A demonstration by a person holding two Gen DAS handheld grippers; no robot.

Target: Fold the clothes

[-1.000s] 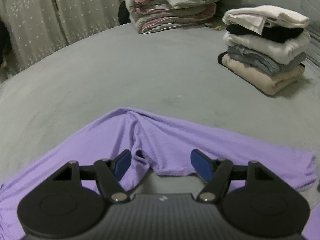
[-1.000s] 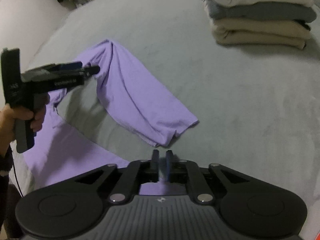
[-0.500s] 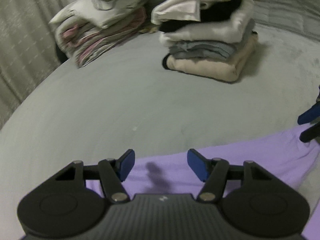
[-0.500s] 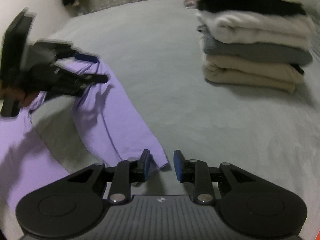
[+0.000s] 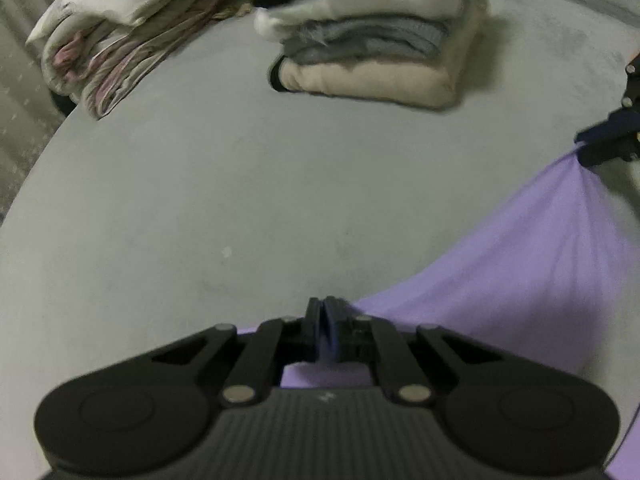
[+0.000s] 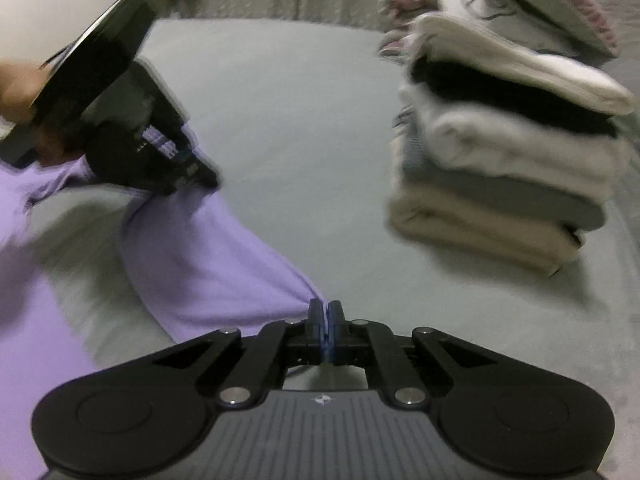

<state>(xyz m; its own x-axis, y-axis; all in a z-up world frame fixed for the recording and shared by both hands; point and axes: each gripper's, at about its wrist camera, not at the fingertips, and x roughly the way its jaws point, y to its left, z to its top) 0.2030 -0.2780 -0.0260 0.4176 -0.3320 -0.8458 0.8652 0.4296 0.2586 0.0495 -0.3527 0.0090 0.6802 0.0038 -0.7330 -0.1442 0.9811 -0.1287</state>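
Left claw: your left claw (image 5: 323, 307) is closed, its blue pads pinching an edge of the purple garment (image 5: 532, 264); from your right wrist view the same claw (image 6: 202, 176) shows at the left, blurred, clamped on a raised part of the cloth.
Right claw: your right claw (image 6: 325, 312) is closed too, with a thin fold of the purple cloth (image 6: 208, 256) caught between its pads; from your left wrist view it (image 5: 588, 148) sits at the right edge, and the fabric fans out from its tip.
Garment: it hangs stretched between your two claws, lifted off the bed (image 5: 248, 184), with more of it lying on the grey cover at the lower left of the right wrist view.
Your hand: part of the hand (image 6: 18, 88) holding the left tool shows at the left edge of the right wrist view.
Folded stack: a pile of folded clothes (image 5: 372, 52), beige at the bottom, then grey, white, black and white, rests on the bed well apart from the purple garment; in the right wrist view the pile (image 6: 504, 168) stands to the right.
Bedding: a heap of folded quilts (image 5: 120, 36) with pink trim lies beside the stack, further back on the bed.
Sharpness: both views are motion-blurred, so finer detail of the cloth cannot be told.
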